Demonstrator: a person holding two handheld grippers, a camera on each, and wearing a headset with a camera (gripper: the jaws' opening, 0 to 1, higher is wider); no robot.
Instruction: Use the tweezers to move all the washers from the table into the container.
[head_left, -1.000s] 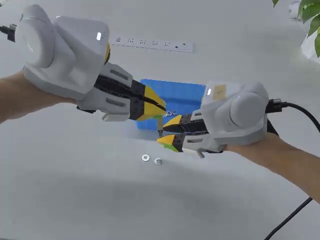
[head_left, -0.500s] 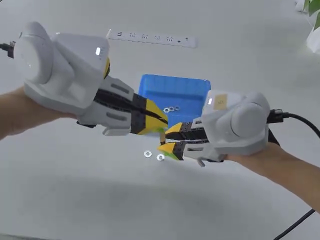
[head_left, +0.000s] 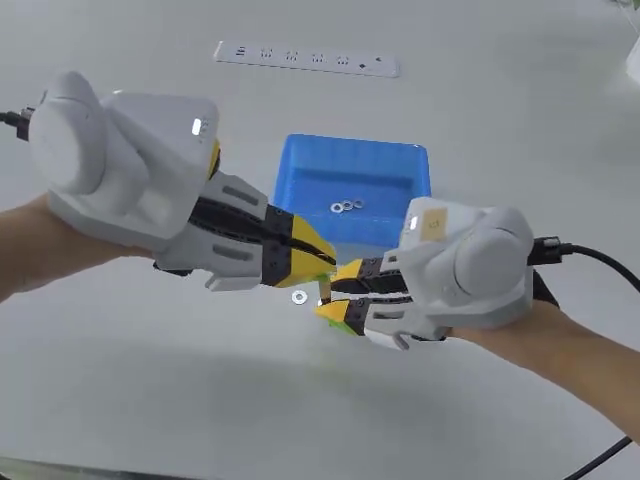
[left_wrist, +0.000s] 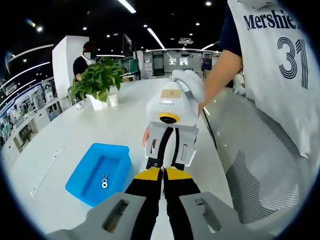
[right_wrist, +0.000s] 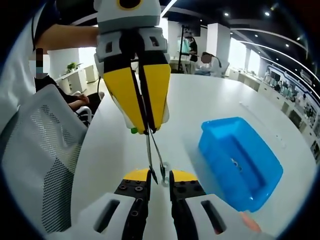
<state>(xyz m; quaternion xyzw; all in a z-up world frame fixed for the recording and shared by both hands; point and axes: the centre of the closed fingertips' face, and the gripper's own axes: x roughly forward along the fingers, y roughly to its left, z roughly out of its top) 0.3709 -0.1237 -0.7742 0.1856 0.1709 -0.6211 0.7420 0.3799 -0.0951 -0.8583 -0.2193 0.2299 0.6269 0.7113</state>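
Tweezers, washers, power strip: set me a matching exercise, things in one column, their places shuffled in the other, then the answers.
1 power strip
2 tweezers
3 loose washer
4 washer cluster

A inside the blue container
B on the table, this side of the container
C clamped in the left gripper
D far side of the container

Pairs: 1-D, 2-C, 3-B, 4-A

Tweezers (right_wrist: 149, 150) barely visible in head view, container's (head_left: 400, 165) near corners behind left claw (head_left: 328, 257) and right gripper (head_left: 335, 290)
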